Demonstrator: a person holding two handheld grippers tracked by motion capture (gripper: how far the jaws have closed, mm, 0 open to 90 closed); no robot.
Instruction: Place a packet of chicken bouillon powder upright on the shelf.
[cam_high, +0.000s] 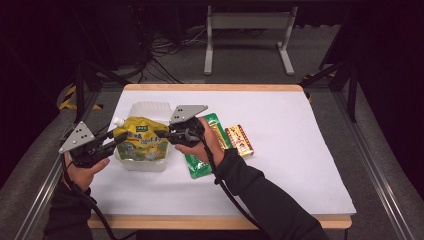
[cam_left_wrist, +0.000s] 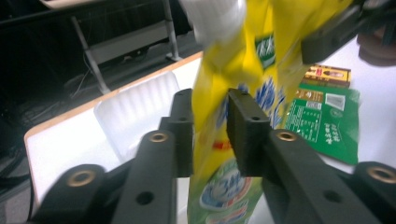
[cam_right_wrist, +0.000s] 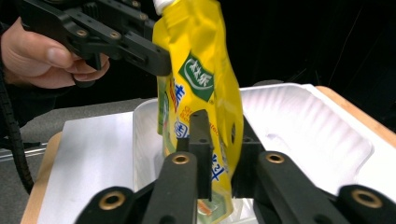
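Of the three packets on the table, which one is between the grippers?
The yellow spout pouch, held upright over the white tray. The green packet and red packet lie flat to its right.

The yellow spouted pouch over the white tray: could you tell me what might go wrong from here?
1. The yellow spouted pouch stands upright with both the left gripper and the right gripper around it; if the jaws let go unevenly, it may tip sideways out of the white foam tray.
2. The pouch looks soft, so it could slump or fold as it settles.
3. The green packet lies close under the right hand and could get nudged.
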